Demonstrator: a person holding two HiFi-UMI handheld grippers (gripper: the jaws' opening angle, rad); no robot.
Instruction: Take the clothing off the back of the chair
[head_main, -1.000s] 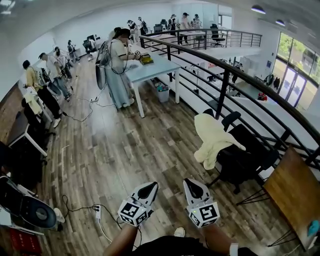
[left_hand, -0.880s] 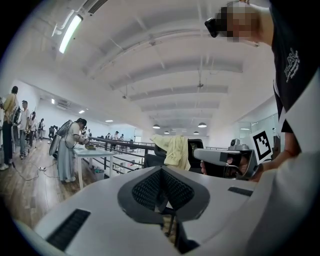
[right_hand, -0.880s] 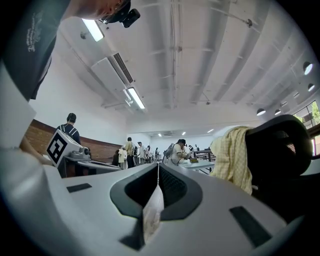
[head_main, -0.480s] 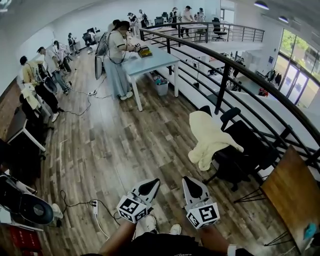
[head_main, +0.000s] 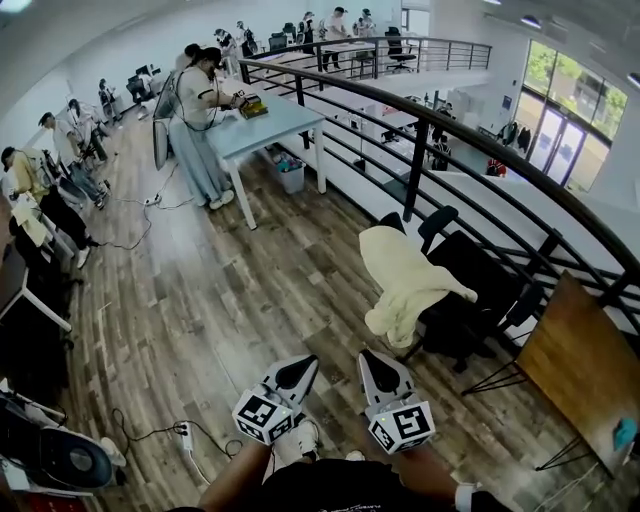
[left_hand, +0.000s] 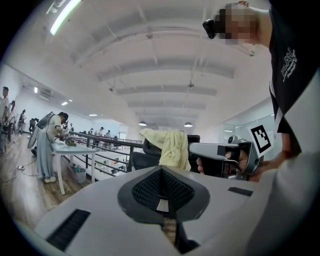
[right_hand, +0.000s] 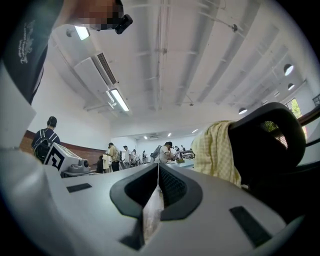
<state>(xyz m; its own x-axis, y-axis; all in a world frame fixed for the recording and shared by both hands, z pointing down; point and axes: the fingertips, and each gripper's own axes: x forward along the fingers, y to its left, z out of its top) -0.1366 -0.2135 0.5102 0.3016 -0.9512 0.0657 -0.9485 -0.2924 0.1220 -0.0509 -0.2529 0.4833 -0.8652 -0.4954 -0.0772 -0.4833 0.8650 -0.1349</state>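
well, both tools ride level in front of me, side by side, noses toward the chair (head_main: 478, 300) by the railing (head_main: 420, 150). the left gripper (head_main: 298, 370) has its jaws pressed together with nothing between them, and the right gripper (head_main: 374, 362) is closed and empty the same way. i judge that fits the moment: there is nothing within reach to pinch, so i carry them closed while i line up.

the pale yellow clothing (head_main: 405, 283) is draped over the back of the black chair, folded across the top edge and hanging down the side that faces me, one corner trailing over the seat. it is well apart from both grippers, with bare wooden floor (head_main: 220, 300) between us. because it hangs from the top edge, i expect i need to open a jaw, take the fabric near that fold and lift it up and away, not drag it sideways; the chair looks likely to roll or swivel if i tug.

as for containers, a small bin (head_main: 291, 177) stands under the light table (head_main: 265, 125) further down the walkway; what is in it is too small to tell.
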